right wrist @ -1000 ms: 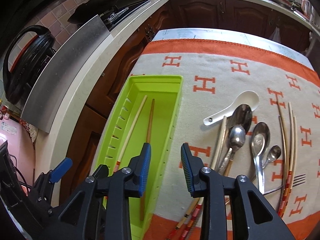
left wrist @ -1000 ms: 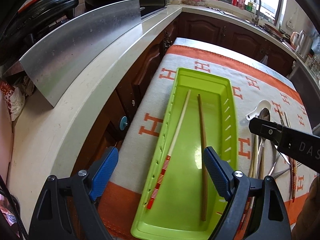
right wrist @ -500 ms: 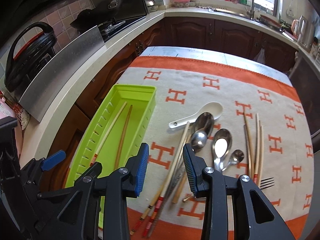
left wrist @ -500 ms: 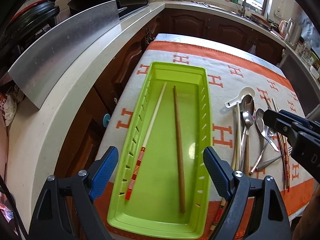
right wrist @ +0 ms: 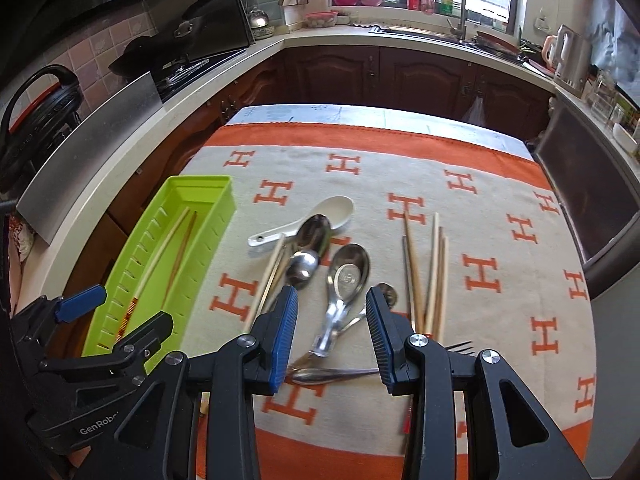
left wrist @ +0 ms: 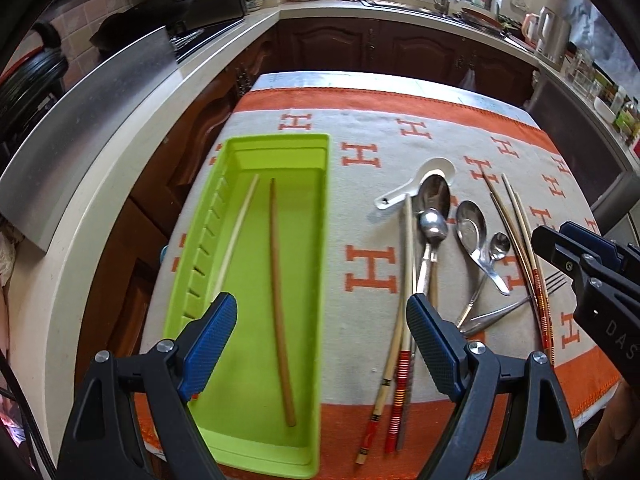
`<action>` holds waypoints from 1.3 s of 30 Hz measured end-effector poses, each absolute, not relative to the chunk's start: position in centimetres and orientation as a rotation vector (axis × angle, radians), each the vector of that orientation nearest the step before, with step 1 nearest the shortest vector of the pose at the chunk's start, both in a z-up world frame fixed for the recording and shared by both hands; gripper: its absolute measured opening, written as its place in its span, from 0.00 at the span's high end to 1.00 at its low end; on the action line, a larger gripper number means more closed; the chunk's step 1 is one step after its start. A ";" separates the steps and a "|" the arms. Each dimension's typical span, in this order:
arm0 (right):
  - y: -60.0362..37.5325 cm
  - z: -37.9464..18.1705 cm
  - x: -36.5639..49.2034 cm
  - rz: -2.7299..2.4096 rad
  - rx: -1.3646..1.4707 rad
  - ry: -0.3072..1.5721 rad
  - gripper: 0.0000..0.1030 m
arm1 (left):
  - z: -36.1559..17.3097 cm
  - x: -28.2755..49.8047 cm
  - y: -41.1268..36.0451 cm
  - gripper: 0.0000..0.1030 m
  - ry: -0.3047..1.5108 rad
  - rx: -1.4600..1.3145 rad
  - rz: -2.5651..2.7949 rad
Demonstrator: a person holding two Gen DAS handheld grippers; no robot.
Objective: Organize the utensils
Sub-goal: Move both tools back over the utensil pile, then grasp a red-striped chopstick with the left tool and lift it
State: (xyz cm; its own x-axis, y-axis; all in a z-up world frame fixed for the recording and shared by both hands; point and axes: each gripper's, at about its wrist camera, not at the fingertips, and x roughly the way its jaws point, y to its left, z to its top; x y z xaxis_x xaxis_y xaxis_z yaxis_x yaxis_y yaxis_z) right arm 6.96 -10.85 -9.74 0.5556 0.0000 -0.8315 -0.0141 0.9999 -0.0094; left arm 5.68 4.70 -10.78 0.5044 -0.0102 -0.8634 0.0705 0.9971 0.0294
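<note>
A lime-green tray (left wrist: 325,240) lies at the left of the cloth and holds a pale chopstick (left wrist: 240,224) and a brown chopstick (left wrist: 276,280). My left gripper (left wrist: 320,312) hangs open above the tray's right wall, holding nothing. On the cloth lie a white ceramic spoon (right wrist: 336,208), a large metal spoon (right wrist: 348,272), more spoons, loose chopsticks (right wrist: 432,272) and a fork (right wrist: 460,347). My right gripper (right wrist: 332,296) hovers over the metal spoons, jaws partly apart and not touching them. The right gripper (left wrist: 556,234) also shows at the right edge of the left wrist view.
An orange and cream cloth with H marks (right wrist: 480,272) covers the table. A pale countertop (left wrist: 120,184) with a steel panel (left wrist: 100,120) runs close along the left. Dark cabinets, a sink and a kettle stand behind. Another chopstick pair (left wrist: 404,280) lies beside the tray.
Both grippers have moved right, away from the tray. The left one went from over the tray's middle to its right wall, the right one from the tray's edge to above the spoons. Jaw gaps look unchanged.
</note>
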 end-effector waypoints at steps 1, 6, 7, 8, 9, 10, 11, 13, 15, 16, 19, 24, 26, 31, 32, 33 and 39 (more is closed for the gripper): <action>-11.3 -9.8 6.8 0.005 -0.017 0.980 0.65 | -10.8 5.7 4.3 0.17 1.043 0.071 -0.054; -13.5 -10.4 6.3 -0.004 0.010 0.988 0.65 | -11.4 5.8 2.2 0.19 1.057 0.113 -0.077; -13.9 -10.6 6.2 -0.005 0.017 0.989 0.65 | -11.6 5.8 1.9 0.22 1.060 0.122 -0.081; -14.4 -10.8 6.1 -0.006 0.023 0.992 0.65 | -11.8 5.8 1.5 0.23 1.066 0.129 -0.086; -14.7 -11.0 6.1 -0.006 0.029 0.995 0.65 | -12.0 5.8 1.1 0.24 1.072 0.136 -0.095; -15.2 -11.2 6.0 -0.005 0.035 0.998 0.65 | -12.2 5.8 0.8 0.26 1.075 0.140 -0.100; -15.4 -11.4 6.0 -0.005 0.039 1.001 0.65 | -12.4 5.8 0.5 0.27 1.078 0.144 -0.107; -15.9 -11.9 5.9 -0.001 0.047 1.008 0.65 | -12.7 5.8 0.1 0.32 1.082 0.146 -0.122; -16.3 -12.6 5.7 0.005 0.056 1.019 0.65 | -12.9 6.0 0.0 0.36 1.089 0.140 -0.137; -16.6 -12.9 5.6 0.007 0.061 1.026 0.65 | -13.0 6.1 0.0 0.39 1.093 0.135 -0.142; -17.3 -14.2 5.4 0.017 0.083 1.052 0.65 | -13.7 6.6 0.3 0.51 1.117 0.112 -0.156; -18.0 -15.6 5.3 0.029 0.108 1.072 0.65 | -15.0 7.5 0.9 0.69 1.163 0.038 -0.192; -18.3 -15.9 5.4 0.032 0.117 1.072 0.65 | -15.3 7.6 0.7 0.70 1.165 0.024 -0.207; -18.9 -16.4 5.8 0.045 0.140 1.077 0.65 | -16.0 7.8 -0.3 0.75 1.166 0.074 -0.210; -19.0 -16.5 5.8 0.048 0.144 1.078 0.65 | -16.3 7.9 -0.5 0.77 1.174 0.078 -0.217; -19.1 -16.6 5.8 0.052 0.147 1.078 0.65 | -16.6 7.9 -0.7 0.81 1.184 0.081 -0.223; -19.5 -17.0 6.1 0.063 0.161 1.077 0.65 | -17.7 8.3 -1.1 0.87 1.206 0.084 -0.221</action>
State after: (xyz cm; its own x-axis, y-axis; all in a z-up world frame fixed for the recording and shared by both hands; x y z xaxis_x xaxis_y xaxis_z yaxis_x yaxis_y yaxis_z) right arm 6.06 -19.55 -17.00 0.4738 0.1294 -0.8711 0.0276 0.9865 0.1616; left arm 8.27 -1.08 -17.73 0.3382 -0.1251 -0.9327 0.2143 0.9753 -0.0531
